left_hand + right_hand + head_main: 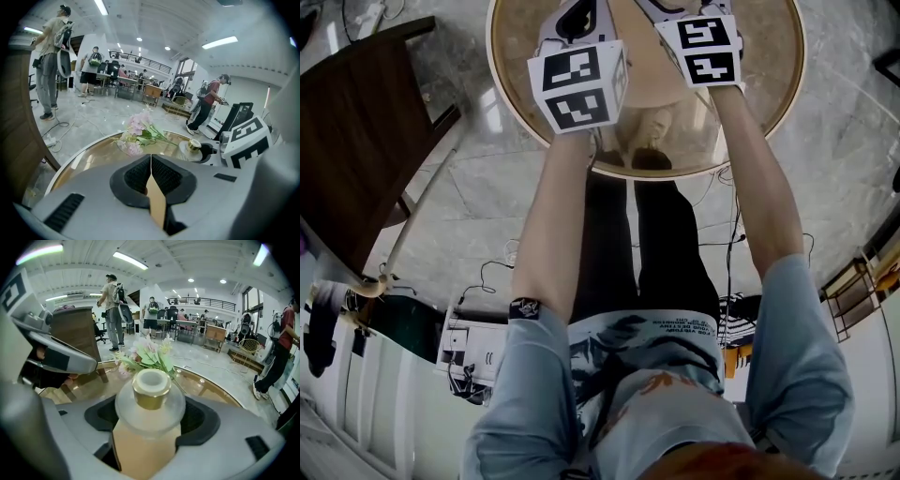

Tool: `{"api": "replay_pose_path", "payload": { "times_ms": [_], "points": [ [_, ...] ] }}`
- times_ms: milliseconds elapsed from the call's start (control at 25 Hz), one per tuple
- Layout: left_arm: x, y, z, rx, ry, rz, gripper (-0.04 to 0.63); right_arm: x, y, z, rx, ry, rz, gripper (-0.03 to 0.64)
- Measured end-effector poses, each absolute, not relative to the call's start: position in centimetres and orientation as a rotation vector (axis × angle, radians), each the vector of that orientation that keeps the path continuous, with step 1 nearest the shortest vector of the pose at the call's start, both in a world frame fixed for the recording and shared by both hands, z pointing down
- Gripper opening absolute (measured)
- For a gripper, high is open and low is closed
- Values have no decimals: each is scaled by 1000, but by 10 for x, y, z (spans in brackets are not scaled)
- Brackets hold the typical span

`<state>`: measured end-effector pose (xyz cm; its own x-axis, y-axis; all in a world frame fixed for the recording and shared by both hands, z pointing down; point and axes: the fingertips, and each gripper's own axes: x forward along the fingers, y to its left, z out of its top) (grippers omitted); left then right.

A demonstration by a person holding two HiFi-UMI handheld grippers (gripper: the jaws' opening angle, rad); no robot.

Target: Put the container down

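I note my right gripper (151, 425) clamped on the frosted glass container with gold collar (150, 394), over the round golden surface (213, 387). My left gripper (151, 178) is pressed together, empty.

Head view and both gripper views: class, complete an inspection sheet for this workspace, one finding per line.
Surface: round table, tinted see-through top, pale rim.
Job's things: frosted container, gold collar, upright in the right gripper; contact with the table cannot be told.
Clutter: pink flowers lying on the table.
Grippers: left gripper jaws together, empty; right gripper jaws shut on the container.
Cables: black cables trailing on the floor.
Surroundings: dark wooden furniture, people standing behind.
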<state>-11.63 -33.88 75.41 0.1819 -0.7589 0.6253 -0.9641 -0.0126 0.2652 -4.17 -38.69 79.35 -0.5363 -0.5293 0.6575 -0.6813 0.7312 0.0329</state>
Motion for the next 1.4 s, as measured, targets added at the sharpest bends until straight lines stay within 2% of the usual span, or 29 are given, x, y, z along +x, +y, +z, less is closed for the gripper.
{"api": "replay_pose_path", "payload": {
  "times_ms": [200, 280, 360, 560, 720, 920, 1120, 1400],
  "points": [
    [-109, -320, 735, 1841, -1633, 410, 32, -12, -354, 772, 942, -2295, 359, 368],
    [-101, -311, 726, 1871, -1623, 416, 32, 3, -336, 762, 976, -2309, 396, 351],
    [-94, -300, 717, 1896, -1619, 428, 32, 16, -318, 753, 998, -2328, 457, 302],
    [-75, -278, 668, 2061, -1682, 569, 32, 38, -286, 714, 1022, -2387, 504, 124],
    [-62, -256, 607, 2109, -1794, 476, 32, 62, -273, 655, 1076, -2418, 469, 12],
    [-51, -234, 541, 2069, -1868, 366, 26, 90, -263, 570, 1155, -2460, 445, 12],
    [-38, -217, 454, 2077, -1740, -12, 25, 89, -234, 506, 1065, -2561, 427, 12],
    [-44, -210, 351, 2098, -1853, -26, 25, 98, -235, 384, 1256, -2675, 453, 12]
  ]
}}
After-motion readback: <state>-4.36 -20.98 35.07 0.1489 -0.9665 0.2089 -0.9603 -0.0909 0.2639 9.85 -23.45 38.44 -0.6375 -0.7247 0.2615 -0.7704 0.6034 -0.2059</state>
